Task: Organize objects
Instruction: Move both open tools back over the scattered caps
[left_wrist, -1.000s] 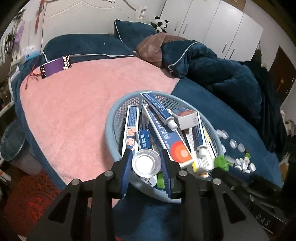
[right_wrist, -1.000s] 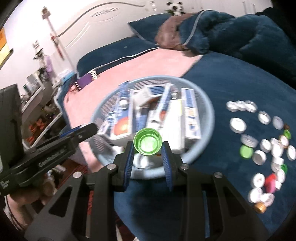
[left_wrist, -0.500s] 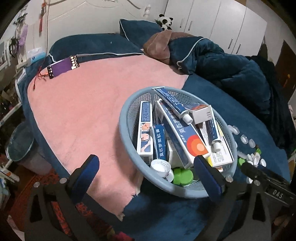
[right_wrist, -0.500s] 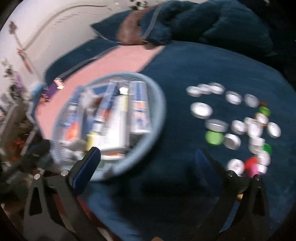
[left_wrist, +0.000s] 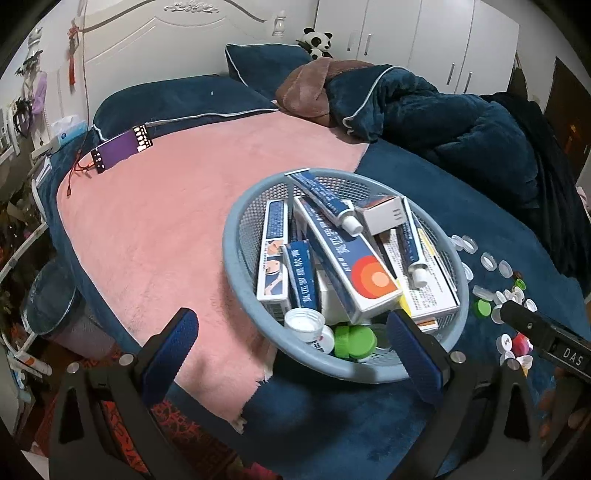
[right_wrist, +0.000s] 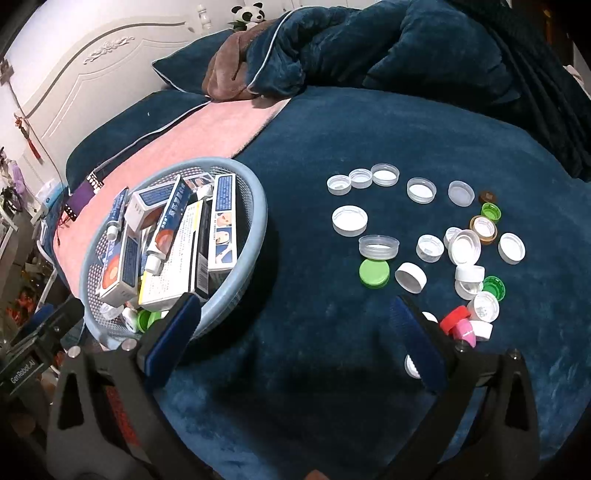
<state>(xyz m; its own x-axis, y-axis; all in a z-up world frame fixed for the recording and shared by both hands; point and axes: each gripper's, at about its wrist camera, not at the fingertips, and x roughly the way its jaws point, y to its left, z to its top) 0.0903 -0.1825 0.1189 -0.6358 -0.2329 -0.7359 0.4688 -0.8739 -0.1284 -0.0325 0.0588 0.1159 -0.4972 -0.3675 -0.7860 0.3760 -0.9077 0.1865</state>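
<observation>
Item: loose bottle caps (right_wrist: 373, 272), scattered on the blue blanket (right_wrist: 314, 332) ahead and right of my right gripper (right_wrist: 295, 328). Light, rigid, slick plastic; I judge rim-to-rim the best hold. Both grippers spread wide, empty. Left gripper (left_wrist: 295, 343) hovers over the basket (left_wrist: 236, 273) rim.

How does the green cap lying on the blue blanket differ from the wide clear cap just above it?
The green cap is opaque and bright green; the clear cap is see-through. The green cap looks flat and low, while the clear cap looks taller-walled, its open side up. The green cap seems slightly narrower than the clear cap. Both are round and lie loose on the blanket, outside the basket.
</observation>
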